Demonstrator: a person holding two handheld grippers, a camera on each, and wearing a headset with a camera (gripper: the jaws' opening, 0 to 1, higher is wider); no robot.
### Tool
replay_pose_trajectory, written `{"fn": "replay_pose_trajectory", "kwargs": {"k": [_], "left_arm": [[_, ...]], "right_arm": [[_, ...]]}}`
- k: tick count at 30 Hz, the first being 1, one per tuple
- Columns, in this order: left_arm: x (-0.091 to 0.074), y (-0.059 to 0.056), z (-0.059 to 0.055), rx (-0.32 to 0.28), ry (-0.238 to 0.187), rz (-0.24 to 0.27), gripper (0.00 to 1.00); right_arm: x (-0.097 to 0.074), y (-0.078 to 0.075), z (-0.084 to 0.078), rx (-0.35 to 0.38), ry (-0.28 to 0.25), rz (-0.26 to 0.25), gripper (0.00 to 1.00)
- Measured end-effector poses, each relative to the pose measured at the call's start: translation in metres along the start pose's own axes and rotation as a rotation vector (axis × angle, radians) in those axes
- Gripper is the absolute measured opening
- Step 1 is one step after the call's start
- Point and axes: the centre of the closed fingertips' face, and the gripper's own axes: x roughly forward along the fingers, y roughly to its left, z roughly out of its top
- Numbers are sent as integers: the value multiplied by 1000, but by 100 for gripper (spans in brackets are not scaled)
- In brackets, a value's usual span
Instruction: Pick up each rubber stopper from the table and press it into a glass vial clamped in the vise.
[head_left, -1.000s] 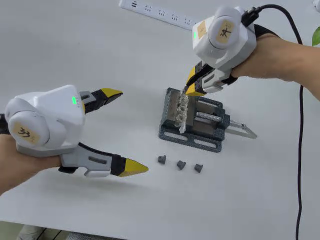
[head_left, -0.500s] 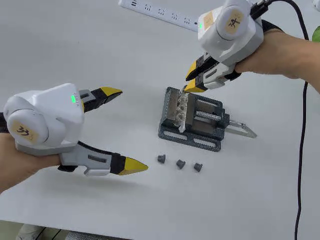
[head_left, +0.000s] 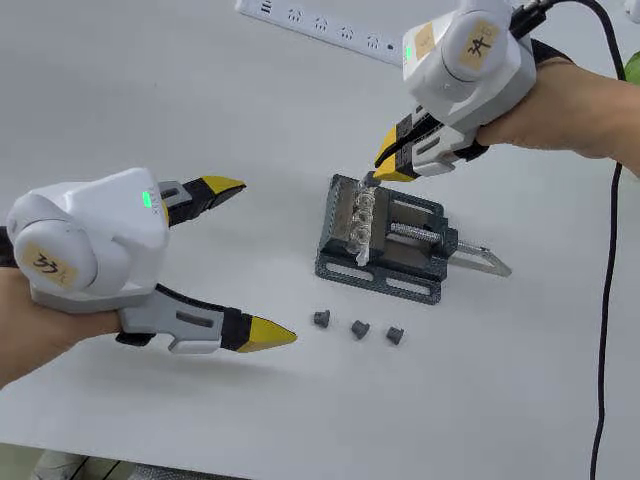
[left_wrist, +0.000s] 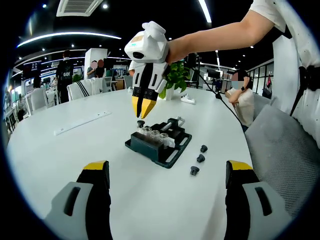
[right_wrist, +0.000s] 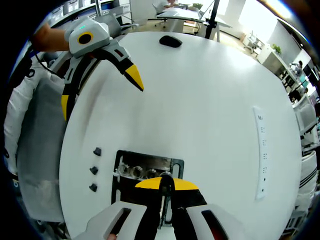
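The left gripper (head_left: 265, 262) hovers over the table (head_left: 200, 90), jaws spread wide and holding nothing. Three loose stoppers (head_left: 360, 328) lie in a row just in front of the vise (head_left: 380, 280), which clamps a row of vials (head_left: 362, 215). The right gripper (head_left: 375, 178), jaws pinched on a stopper (left_wrist: 140, 123), hangs just above the row's far end. The pressing step seems in hand. Next it needs centring over the vial mouth, then a straight push down.

Count, as I see it. I tally four stoppers: three loose (head_left: 322, 319) (head_left: 360, 328) (head_left: 395, 335) on the table (head_left: 150, 80), and one stopper (left_wrist: 140, 123) at my right gripper (head_left: 376, 170) tips. Vials (left_wrist: 146, 131) (left_wrist: 155, 134) (left_wrist: 163, 136): three certain. Vise (head_left: 400, 270): one. Power strip (head_left: 320, 22): one. Grippers: two, counting my left gripper (head_left: 262, 260).
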Motion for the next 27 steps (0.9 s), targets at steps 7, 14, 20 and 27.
{"fn": "replay_pose_trajectory", "kwargs": {"k": [7, 14, 20, 27], "left_arm": [[0, 1, -1, -3, 0, 0, 97], [0, 1, -1, -8, -2, 2, 96], [-1, 3, -1, -10, -6, 8, 96], [0, 4, -2, -12, -7, 8, 96]], "right_arm": [[5, -1, -3, 0, 6, 6, 1], [7, -1, -3, 3, 11, 12, 2], [9, -5, -6, -11, 19, 12, 1], [8, -3, -6, -55, 36, 10, 1]]}}
